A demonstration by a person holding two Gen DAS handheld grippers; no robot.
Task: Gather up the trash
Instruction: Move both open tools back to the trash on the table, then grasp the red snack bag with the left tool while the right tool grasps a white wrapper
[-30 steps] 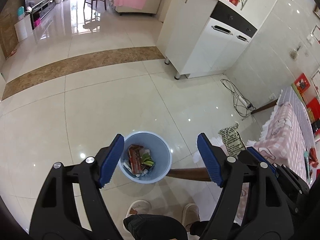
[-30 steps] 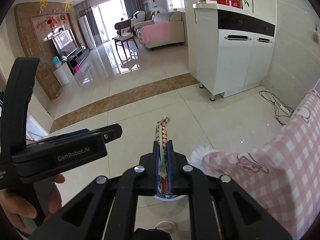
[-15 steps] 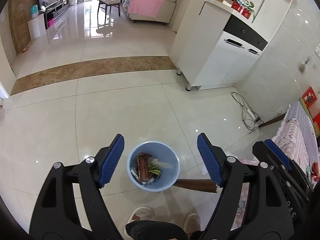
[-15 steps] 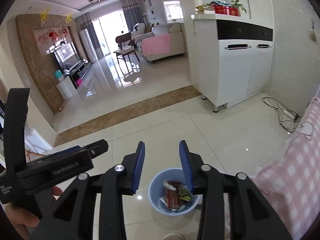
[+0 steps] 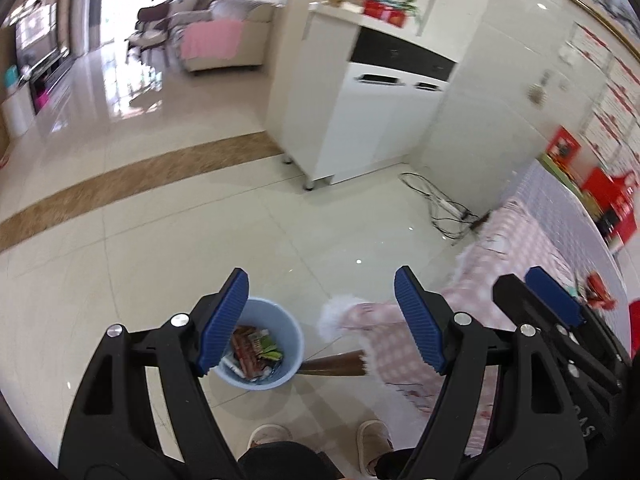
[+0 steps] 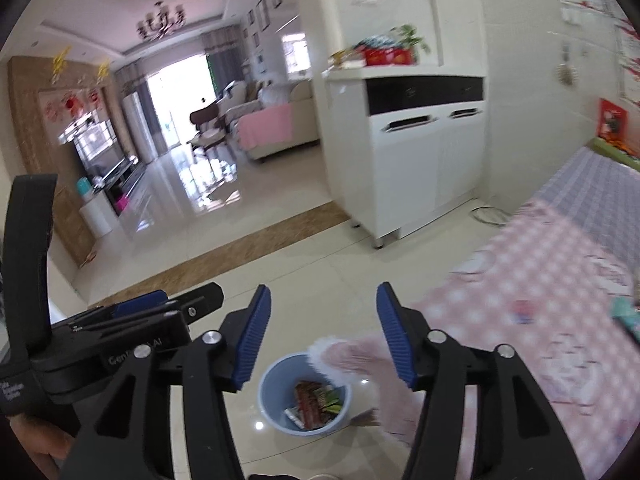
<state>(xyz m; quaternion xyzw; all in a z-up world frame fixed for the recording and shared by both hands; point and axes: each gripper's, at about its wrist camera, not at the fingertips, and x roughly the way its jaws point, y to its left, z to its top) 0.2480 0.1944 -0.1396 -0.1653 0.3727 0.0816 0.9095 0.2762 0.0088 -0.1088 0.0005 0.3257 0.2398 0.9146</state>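
On the tiled floor [image 5: 140, 240], below both grippers: one pale blue bin [image 5: 288, 340], upright, holding trash [image 5: 250, 350], chiefly red and green wrappers, lying at its bottom. Left gripper [image 5: 320, 320]: spread wide, nothing held; in its view the bin sits low between the fingers, partly behind the left pad [image 5: 222, 322]. Right gripper [image 6: 322, 338]: likewise wide apart and empty; bin [image 6: 276, 396] appears below and between its pads, well apart from them, trash [image 6: 316, 402] visible inside. Pink checked tablecloth [image 6: 540, 320] with white fringe hangs just beside the bin on the right. White cabinet [image 6: 420, 160] stands well beyond. Slippered feet [image 5: 272, 434] near the bin
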